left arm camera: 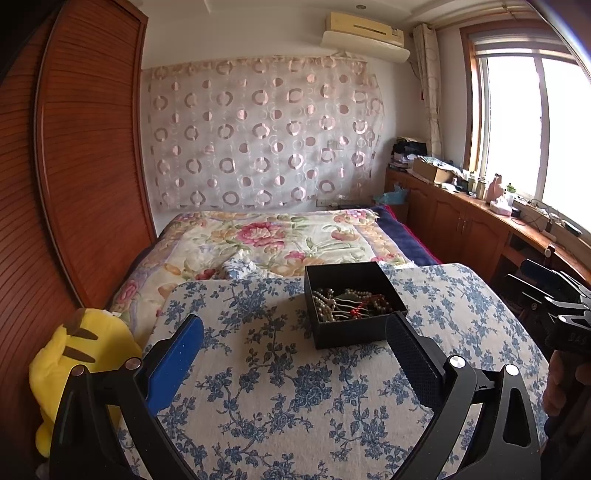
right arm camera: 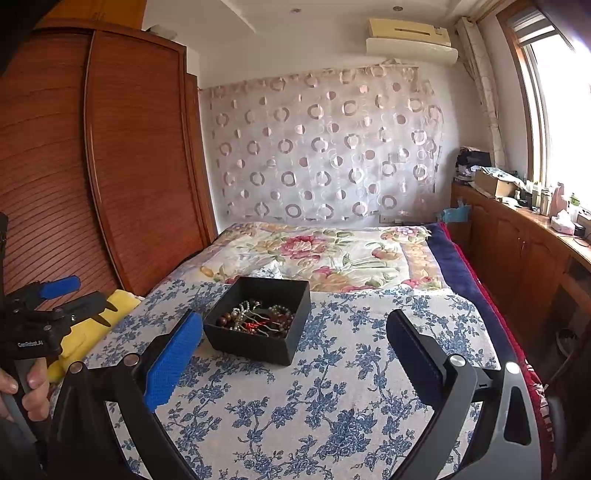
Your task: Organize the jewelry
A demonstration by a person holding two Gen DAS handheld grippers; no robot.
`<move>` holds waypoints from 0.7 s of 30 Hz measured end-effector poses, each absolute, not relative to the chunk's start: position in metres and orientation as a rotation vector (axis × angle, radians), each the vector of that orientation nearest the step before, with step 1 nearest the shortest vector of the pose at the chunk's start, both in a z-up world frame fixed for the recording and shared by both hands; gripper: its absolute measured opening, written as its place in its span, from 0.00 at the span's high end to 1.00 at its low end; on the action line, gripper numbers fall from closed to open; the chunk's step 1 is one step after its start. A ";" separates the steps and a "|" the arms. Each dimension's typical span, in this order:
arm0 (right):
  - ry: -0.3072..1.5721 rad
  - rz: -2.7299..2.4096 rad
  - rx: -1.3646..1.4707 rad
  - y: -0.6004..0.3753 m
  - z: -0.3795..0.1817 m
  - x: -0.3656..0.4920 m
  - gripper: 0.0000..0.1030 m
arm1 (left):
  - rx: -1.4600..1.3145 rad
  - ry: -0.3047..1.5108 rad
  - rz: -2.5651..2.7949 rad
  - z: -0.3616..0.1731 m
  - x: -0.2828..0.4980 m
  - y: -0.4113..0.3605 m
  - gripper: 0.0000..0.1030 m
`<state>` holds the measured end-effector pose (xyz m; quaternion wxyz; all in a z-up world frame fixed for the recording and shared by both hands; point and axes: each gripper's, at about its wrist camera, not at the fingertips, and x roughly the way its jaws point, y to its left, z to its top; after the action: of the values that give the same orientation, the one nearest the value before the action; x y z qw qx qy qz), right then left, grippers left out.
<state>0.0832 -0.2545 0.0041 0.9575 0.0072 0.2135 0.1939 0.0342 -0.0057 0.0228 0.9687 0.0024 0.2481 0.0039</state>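
Left wrist view: left claw was open, empty, near black jewelry box on bed; right claw likewise open.

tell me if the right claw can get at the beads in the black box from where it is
Probably yes: the right claw is open, the black box has no lid, and nothing lies between them; the beads sit exposed on top.

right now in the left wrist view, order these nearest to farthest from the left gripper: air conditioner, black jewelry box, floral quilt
1. black jewelry box, just ahead, by the right finger of the left gripper
2. floral quilt, beyond the box, mid-bed
3. air conditioner, high on the far wall
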 end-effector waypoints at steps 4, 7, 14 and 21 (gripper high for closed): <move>0.436 0.389 0.017 -0.256 0.002 0.086 0.02 | 0.005 0.499 0.006 0.024 0.035 -0.008 0.08; 0.437 0.389 0.017 -0.257 0.002 0.087 0.02 | 0.005 0.497 0.005 0.024 0.034 -0.008 0.08; 0.437 0.390 0.017 -0.257 0.001 0.087 0.02 | 0.008 0.494 0.002 0.025 0.033 -0.011 0.08; 0.436 0.388 0.017 -0.257 0.002 0.087 0.02 | 0.010 0.493 0.001 0.026 0.032 -0.012 0.08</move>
<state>0.0866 -0.2566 0.0015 0.9576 0.0084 0.2149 0.1914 0.0321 -0.0123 0.0262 0.9698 0.0048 0.2438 0.0006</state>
